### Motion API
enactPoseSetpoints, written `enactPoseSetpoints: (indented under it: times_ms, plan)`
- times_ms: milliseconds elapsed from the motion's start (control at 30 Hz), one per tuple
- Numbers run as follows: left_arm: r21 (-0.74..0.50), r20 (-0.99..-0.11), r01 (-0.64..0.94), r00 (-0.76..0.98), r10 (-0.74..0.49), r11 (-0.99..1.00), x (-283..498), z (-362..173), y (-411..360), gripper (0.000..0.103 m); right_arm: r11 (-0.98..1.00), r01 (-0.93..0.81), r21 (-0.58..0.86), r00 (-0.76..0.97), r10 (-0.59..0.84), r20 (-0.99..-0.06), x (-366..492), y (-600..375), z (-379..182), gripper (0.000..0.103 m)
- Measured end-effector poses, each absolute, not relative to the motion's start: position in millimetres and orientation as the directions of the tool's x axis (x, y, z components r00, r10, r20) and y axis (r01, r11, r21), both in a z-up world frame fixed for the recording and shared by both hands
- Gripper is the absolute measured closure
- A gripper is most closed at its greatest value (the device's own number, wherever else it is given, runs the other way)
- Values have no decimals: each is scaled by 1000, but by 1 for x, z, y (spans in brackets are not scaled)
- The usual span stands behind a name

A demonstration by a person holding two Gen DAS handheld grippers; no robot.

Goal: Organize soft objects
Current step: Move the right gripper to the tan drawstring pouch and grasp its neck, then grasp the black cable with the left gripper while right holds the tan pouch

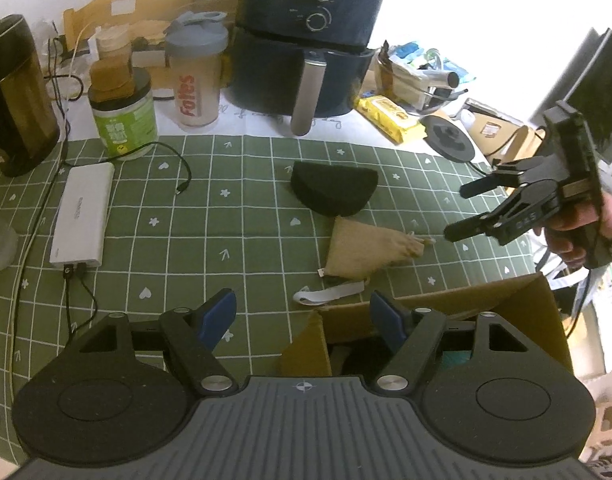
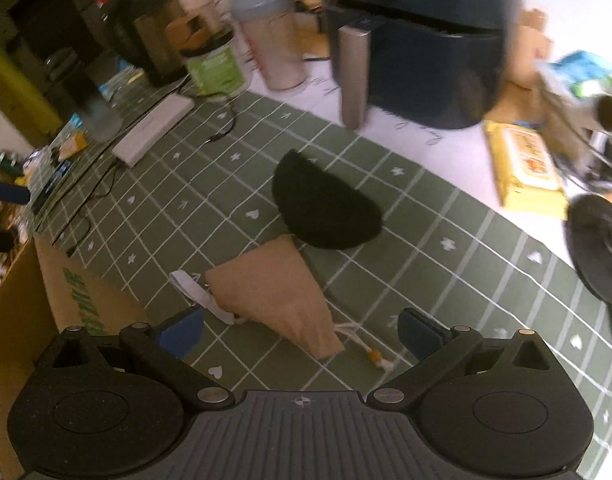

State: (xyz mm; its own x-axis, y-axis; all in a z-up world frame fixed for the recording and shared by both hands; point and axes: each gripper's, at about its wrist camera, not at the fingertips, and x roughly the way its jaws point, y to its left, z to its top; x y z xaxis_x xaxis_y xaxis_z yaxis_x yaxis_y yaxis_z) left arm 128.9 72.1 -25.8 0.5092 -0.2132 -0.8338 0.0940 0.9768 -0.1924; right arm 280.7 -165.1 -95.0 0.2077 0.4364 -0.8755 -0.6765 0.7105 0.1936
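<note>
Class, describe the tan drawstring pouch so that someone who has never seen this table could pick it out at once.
Start at the big dark air fryer at the back of the table, then come forward over the green checked cloth past the black half-round soft item. The tan drawstring pouch lies right in front of it, flat. It alone is light brown, with a knotted cord at its gathered end.

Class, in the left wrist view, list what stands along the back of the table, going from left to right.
Dark kettle → green-labelled jar → shaker bottle → air fryer → yellow packet.
</note>
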Motion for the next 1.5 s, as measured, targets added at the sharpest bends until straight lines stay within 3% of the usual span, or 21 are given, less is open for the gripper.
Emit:
enactPoseSetpoints:
  times_ms: [267,333,400,667,733,800,900,1067,1500]
  plan:
    - [-196,-841,37,507,-188,980,127,-29,83,30,590,-789,173,99,400,-911,294,-130,-126,8]
    - [-196,-843,22,506,-180,980,126,-30,87,30,554,-818,157,76,373,-925,295,-121,-136,13]
    - [-195,-845,7,507,-172,981,124,-30,90,30,525,-840,140,61,347,-936,295,-114,-146,25]
    - [-199,-852,-48,501,-149,979,120,-33,102,30,407,-911,63,34,228,-973,288,-89,-178,37]
    - [-200,-852,-56,502,-145,978,120,-33,103,30,381,-924,34,48,204,-978,284,-84,-182,46]
    - [-201,-852,-58,503,-145,978,120,-32,105,30,370,-929,23,51,189,-981,283,-82,-185,65]
    - [-202,-851,-58,505,-146,978,120,-32,105,30,371,-929,23,55,197,-979,283,-81,-183,77]
    - [-203,-850,-51,506,-150,978,121,-32,105,30,402,-915,42,60,236,-970,287,-87,-174,83]
    - [-242,-820,12,532,-211,970,129,-27,99,30,548,-836,43,146,297,-944,292,-118,-137,84]
